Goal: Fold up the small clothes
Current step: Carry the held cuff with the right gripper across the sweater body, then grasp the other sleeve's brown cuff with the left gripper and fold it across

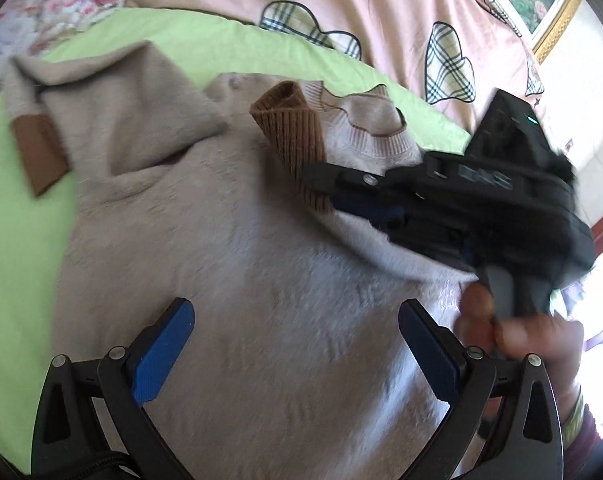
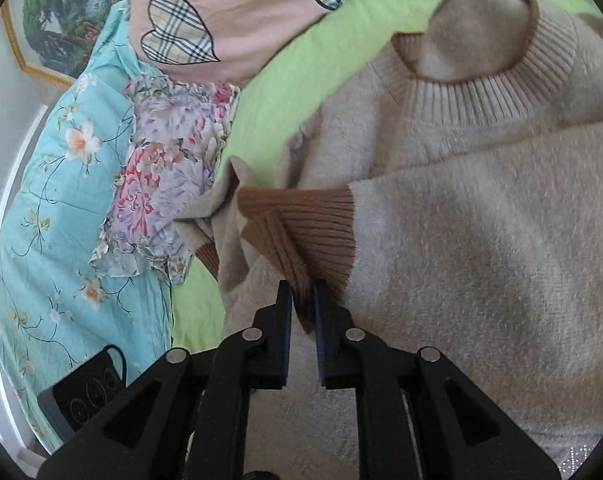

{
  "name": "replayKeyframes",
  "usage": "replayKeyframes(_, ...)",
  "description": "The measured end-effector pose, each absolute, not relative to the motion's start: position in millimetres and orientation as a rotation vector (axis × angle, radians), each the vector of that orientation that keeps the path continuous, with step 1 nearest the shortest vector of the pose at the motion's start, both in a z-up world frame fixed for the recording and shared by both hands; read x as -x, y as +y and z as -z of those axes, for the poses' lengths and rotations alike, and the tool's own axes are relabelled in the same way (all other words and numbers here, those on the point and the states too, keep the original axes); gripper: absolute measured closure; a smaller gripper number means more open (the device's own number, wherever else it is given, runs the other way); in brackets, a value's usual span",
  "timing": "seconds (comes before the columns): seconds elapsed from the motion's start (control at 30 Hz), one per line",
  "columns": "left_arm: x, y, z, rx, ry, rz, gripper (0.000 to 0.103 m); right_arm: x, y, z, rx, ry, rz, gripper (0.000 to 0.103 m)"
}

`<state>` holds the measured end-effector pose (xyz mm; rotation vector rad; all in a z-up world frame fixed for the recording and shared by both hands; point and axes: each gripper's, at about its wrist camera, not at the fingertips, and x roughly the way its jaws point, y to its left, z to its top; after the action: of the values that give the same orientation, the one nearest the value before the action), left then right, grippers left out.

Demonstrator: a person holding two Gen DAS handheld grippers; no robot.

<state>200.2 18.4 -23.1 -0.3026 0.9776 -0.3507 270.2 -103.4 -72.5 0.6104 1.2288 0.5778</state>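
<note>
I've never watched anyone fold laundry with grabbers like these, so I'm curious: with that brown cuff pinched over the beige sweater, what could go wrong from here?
1. The right gripper pinches only a thin fold of the brown cuff; it might slip out before the sleeve is laid flat.
2. The left gripper hovers open over the sweater, holding nothing down, so a tug could drag the body out of shape.
3. The other sleeve lies crumpled, likely giving a lopsided fold.

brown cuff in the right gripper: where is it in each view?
Left wrist: brown cuff centre, slightly above the middle, its lower end at the tips of the right gripper, which enters from the right.
Right wrist: cuff centre, its fold between the pads at the bottom.
Shared landmark: the sweater's ribbed collar.
</note>
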Motion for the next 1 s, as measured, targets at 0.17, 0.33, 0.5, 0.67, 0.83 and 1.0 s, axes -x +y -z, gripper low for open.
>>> replayKeyframes(0.17, -245, 5, 39, 0.37, 1.02, 0.381, 0.001, -253, -132, 41, -0.61, 1.145, -0.566, 0.069)
replayKeyframes(0.33, -271, 2, 39, 0.383, 0.989, 0.34, 0.009, -218, -177, 7, -0.585, 1.035, -0.499, 0.06)
replayKeyframes(0.5, -277, 11, 36, 0.368, 0.964, 0.337, 0.097, -181, -226, -10, -0.586, 0.954, -0.353, 0.06)
replayKeyframes(0.67, -259, 38, 14, 0.289, 0.84, 0.26, 0.097, -165, -284, -18, -0.559, 0.911, -0.146, 0.06)
replayKeyframes(0.83, -260, 45, 23, 0.285, 0.852, 0.255, 0.097, -193, -322, -10, -0.52, 0.94, 0.013, 0.06)
replayKeyframes(1.0, -242, 52, 16, 0.326, 0.786, 0.22, 0.097, -237, -336, 10, -0.446, 1.007, 0.079, 0.043)
